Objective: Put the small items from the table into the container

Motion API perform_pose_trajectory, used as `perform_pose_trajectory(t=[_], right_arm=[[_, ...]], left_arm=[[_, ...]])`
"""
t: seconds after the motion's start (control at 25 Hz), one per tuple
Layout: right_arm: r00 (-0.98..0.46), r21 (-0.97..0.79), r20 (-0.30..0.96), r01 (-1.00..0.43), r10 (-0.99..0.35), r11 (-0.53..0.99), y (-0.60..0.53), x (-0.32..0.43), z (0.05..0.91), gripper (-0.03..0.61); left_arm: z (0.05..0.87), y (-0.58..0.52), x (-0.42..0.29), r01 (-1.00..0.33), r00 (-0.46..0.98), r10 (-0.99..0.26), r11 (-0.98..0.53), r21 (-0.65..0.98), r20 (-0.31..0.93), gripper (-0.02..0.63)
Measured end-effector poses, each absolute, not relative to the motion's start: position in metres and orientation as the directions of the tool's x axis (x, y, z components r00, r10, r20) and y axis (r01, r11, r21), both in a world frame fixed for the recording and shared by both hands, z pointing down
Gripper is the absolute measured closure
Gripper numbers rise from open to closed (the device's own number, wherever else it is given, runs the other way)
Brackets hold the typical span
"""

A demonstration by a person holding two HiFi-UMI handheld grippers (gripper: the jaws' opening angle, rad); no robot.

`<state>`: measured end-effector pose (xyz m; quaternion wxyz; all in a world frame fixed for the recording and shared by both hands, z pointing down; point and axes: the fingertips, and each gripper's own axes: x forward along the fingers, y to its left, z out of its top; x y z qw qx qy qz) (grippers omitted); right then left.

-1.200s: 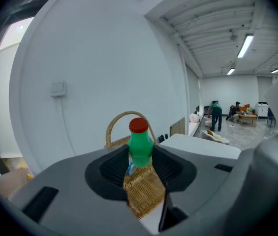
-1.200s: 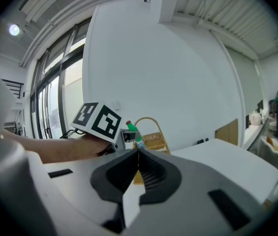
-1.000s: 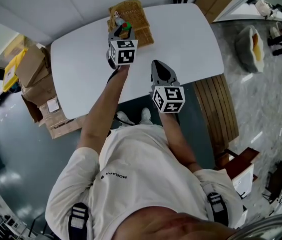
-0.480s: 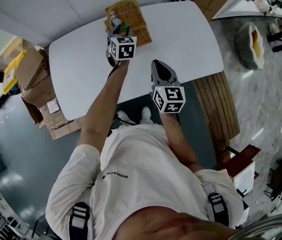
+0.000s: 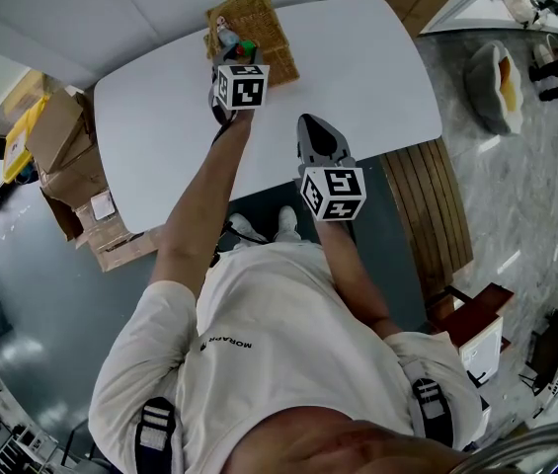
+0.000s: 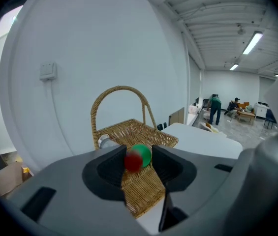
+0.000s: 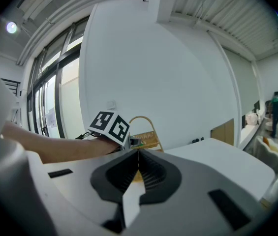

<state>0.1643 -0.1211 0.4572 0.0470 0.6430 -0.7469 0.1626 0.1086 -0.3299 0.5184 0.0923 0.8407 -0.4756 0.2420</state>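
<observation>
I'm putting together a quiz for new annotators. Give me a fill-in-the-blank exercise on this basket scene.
1. The left gripper grips a red and ____ ball.
2. The wicker basket has an arched ____ over it.
3. The right gripper, jaws shut, holds ____.
4. The table is ____ in colour.
Missing words: green; handle; nothing; white.

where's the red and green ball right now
In the left gripper view the red and green ball is gripped between the jaws of the left gripper, just above the near edge of the wicker basket at the white table's far end.
</observation>
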Motion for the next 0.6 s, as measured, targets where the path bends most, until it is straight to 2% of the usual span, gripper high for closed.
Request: perform_pose_trajectory(t=[0.16, 0.6], right_arm=[[-0.17, -0.178, 0.281, -0.976, -0.944, 0.123, -0.122, 0.163, 0.457, 0.568], [-0.186, -0.182, 0.277, -0.973, -0.943, 0.139, -0.125, 0.158, 0.456, 0.568]], left_arm=[[0.518, -0.33, 0.108, -0.84, 0.426, -0.752, -0.535, -0.089, 0.503, 0.433], [0.486, -0.308, 0.1, -0.841, 0.455, -0.782, -0.534, -0.084, 0.426, 0.44]])
